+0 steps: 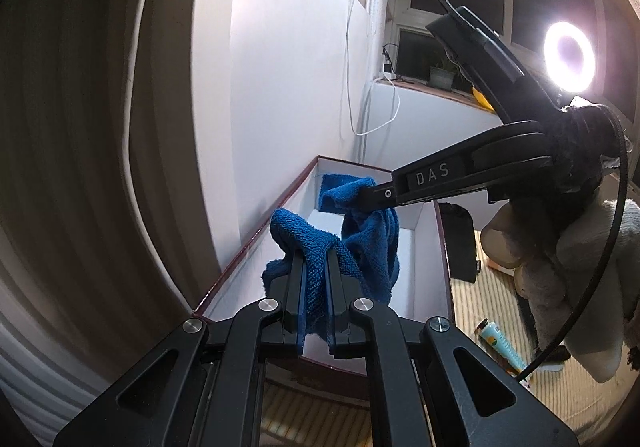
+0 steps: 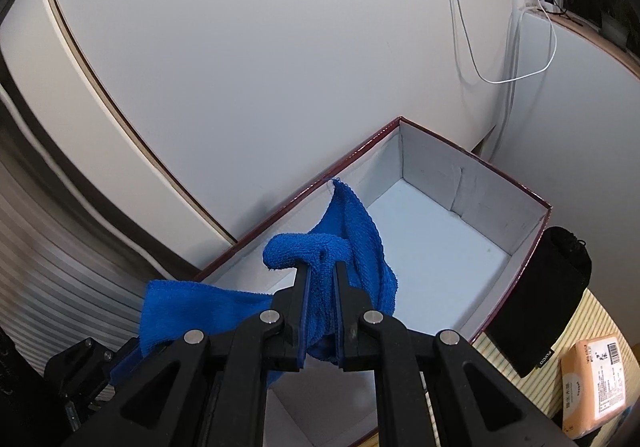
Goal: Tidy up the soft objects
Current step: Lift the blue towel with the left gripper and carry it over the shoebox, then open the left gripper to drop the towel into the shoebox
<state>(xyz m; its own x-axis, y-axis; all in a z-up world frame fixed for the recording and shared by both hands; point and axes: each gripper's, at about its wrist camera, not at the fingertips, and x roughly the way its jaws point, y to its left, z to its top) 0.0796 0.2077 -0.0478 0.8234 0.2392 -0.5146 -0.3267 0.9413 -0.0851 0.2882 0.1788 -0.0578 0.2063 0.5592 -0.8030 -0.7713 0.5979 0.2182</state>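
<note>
The left gripper (image 1: 316, 259) is clamped on a fold of the blue terry towel (image 1: 360, 243), which bunches over its fingertips and hangs just ahead of them. The right gripper (image 2: 323, 267) pinches another fold of the same towel (its far corner points up beyond the tips). Below and ahead of both claws sits the open white-lined box (image 2: 532, 243) with a dark red rim; the towel hangs above its floor. A black pouch (image 2: 548, 299) leans right of the box.
</note>
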